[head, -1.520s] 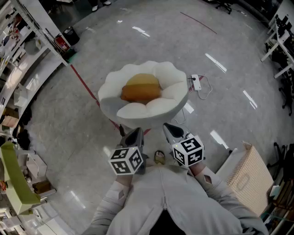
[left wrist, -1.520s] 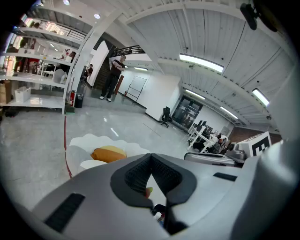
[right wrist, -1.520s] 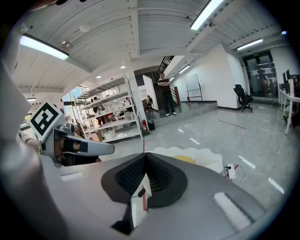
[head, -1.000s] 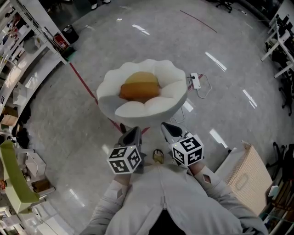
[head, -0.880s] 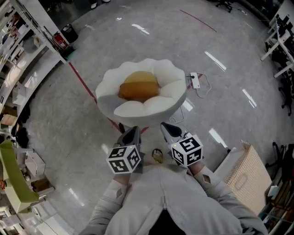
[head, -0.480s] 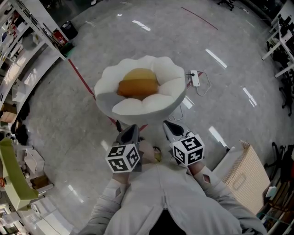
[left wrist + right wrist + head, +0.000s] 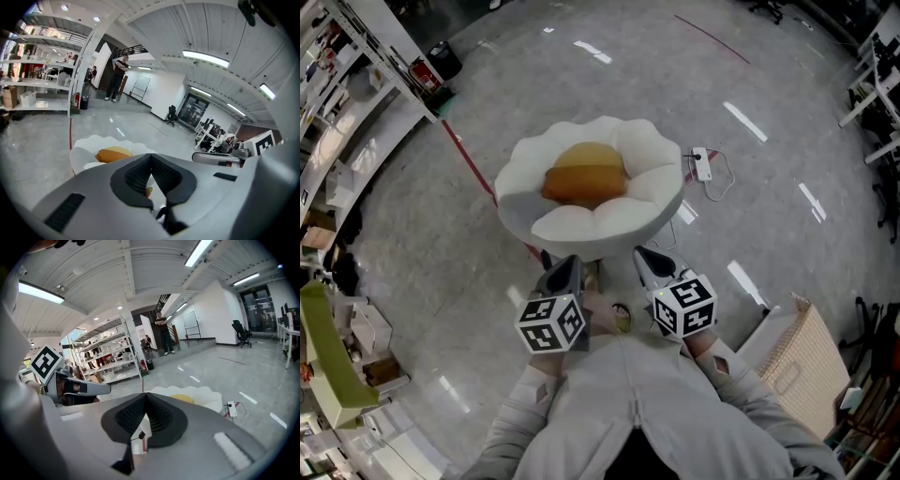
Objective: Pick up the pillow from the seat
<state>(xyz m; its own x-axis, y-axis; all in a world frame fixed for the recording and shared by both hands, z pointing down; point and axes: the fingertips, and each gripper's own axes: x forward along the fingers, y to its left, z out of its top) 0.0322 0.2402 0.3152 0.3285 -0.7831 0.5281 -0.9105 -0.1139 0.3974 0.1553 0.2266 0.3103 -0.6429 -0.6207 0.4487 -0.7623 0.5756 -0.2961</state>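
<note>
An orange pillow point(image 7: 587, 175) lies in the hollow of a white flower-shaped seat point(image 7: 652, 161) on the grey floor. In the left gripper view the pillow point(image 7: 112, 154) shows just above the jaws, and in the right gripper view only its yellow top point(image 7: 182, 399) peeks over them. My left gripper point(image 7: 565, 271) and right gripper point(image 7: 645, 259) are held close to my chest, side by side, just short of the seat's near rim. Both are shut with nothing between the jaws.
A white power strip point(image 7: 702, 166) with its cable lies on the floor right of the seat. A red floor line point(image 7: 467, 166) runs under the seat. Shelving point(image 7: 356, 112) stands along the left. A beige woven basket point(image 7: 802, 361) sits at the lower right.
The seat has shifted slightly in the head view as the person moved a little closer. Both grippers have kept their place and stayed shut.
</note>
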